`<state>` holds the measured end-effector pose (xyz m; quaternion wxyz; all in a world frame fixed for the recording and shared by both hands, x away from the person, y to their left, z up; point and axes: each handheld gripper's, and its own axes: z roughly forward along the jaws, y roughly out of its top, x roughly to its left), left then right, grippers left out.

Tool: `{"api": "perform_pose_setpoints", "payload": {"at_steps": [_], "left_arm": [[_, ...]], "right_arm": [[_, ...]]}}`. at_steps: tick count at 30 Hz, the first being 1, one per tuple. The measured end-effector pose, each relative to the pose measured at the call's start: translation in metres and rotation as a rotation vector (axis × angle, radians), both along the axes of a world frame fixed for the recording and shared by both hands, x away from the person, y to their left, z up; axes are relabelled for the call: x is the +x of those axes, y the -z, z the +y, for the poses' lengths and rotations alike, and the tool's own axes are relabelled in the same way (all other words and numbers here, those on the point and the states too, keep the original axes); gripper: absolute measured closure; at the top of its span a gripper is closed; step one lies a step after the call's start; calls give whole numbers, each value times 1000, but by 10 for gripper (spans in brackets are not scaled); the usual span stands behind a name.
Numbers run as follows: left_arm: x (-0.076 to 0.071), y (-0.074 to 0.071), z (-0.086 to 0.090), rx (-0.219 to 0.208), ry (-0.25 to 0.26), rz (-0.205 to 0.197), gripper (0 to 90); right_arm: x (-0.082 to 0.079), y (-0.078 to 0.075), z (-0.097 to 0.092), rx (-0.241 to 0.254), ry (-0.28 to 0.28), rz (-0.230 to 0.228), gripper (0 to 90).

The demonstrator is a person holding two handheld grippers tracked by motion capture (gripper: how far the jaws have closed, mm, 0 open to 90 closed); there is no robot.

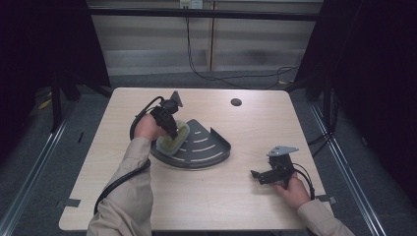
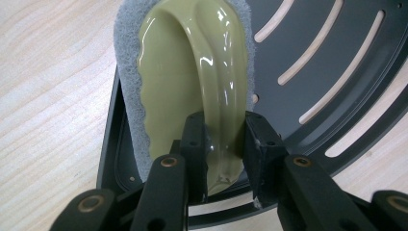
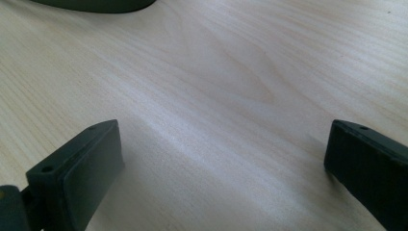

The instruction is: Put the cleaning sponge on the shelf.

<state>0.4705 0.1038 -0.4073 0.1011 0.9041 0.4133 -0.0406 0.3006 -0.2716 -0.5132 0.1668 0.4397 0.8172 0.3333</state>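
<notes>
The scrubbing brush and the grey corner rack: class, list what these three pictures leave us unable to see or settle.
- Underside of the scrubbing brush: hidden by its own green handle and pad, left gripper view.
- Near rim of the grey corner rack: covered by the left gripper, left gripper view.
- Rack in right gripper view: cut off by the top edge.
- Right gripper: too small in the high view to judge table contact.

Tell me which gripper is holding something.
The left gripper: its fingers clamp the green handle of the scrubber on the grey rack. The right gripper is open over bare table.
</notes>
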Motion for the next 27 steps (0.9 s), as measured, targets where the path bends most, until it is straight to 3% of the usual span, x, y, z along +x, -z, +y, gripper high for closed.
{"api": "perform_pose_setpoints", "payload": {"at_steps": [20,27], "left_arm": [[-5,9,4,-3,-15,-3,679],[-8,5,8,2,-11,-14,687]], "right_arm": [[0,0,0,-1,-2,-2,0],[0,0,0,0,0,0,0]]}}
